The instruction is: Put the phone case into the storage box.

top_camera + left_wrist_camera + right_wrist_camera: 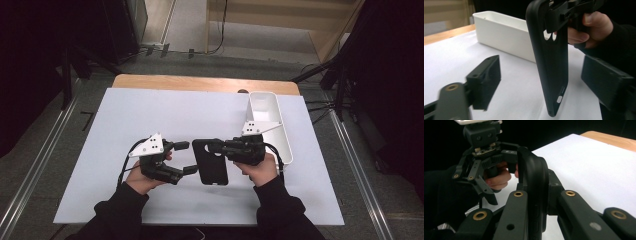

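At lower left of the high view the left claw (pixel 184 157) stood released, its jaws spread either side of the black phone case (pixel 210 161) without touching it. At centre the case hung above the white surface (pixel 125 120), looking light, thin and probably flexible and slippery; its long edges seemed the best hold. Right of it, the right claw (pixel 210 146) was clenched on its camera end, the white bin (pixel 280 127) behind.

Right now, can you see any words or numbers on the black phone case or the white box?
None can be read. The black phone case shows plain cutouts and a small pale button, no letters. The white box has blank walls. The white sheet on the table carries no print. The grippers show bare screws and rivets.
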`<act>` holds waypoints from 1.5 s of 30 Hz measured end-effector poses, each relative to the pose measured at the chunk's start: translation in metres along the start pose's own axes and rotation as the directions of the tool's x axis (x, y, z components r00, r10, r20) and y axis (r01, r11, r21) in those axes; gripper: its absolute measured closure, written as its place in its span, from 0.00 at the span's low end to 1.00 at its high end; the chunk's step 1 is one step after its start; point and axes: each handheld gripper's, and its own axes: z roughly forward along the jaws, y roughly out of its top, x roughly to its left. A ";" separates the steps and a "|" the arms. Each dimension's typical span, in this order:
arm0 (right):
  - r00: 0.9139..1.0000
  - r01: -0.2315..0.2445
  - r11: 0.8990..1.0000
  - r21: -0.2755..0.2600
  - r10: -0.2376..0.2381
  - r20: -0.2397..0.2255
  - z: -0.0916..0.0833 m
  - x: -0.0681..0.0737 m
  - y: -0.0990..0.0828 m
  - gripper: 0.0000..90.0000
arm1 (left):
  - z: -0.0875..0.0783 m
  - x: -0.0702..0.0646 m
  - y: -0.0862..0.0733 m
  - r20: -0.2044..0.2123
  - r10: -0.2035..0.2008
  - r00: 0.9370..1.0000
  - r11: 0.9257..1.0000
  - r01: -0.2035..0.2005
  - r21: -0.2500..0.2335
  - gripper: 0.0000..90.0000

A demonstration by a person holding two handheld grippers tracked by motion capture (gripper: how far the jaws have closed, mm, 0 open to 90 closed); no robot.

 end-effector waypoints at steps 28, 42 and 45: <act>0.995 0.049 0.999 0.009 -0.049 -0.082 0.011 -0.004 -0.016 0.89 | -0.001 0.006 0.004 0.076 -0.017 0.997 1.000 0.018 -0.008 0.48; 0.994 0.035 0.999 0.028 -0.032 -0.104 0.015 -0.005 -0.017 0.89 | -0.003 0.005 0.006 0.074 -0.016 0.997 1.000 0.017 -0.015 0.74; 0.994 0.036 0.999 0.030 -0.032 -0.106 0.016 -0.005 -0.017 0.89 | -0.003 0.005 0.007 0.076 -0.020 0.997 1.000 0.021 -0.016 0.79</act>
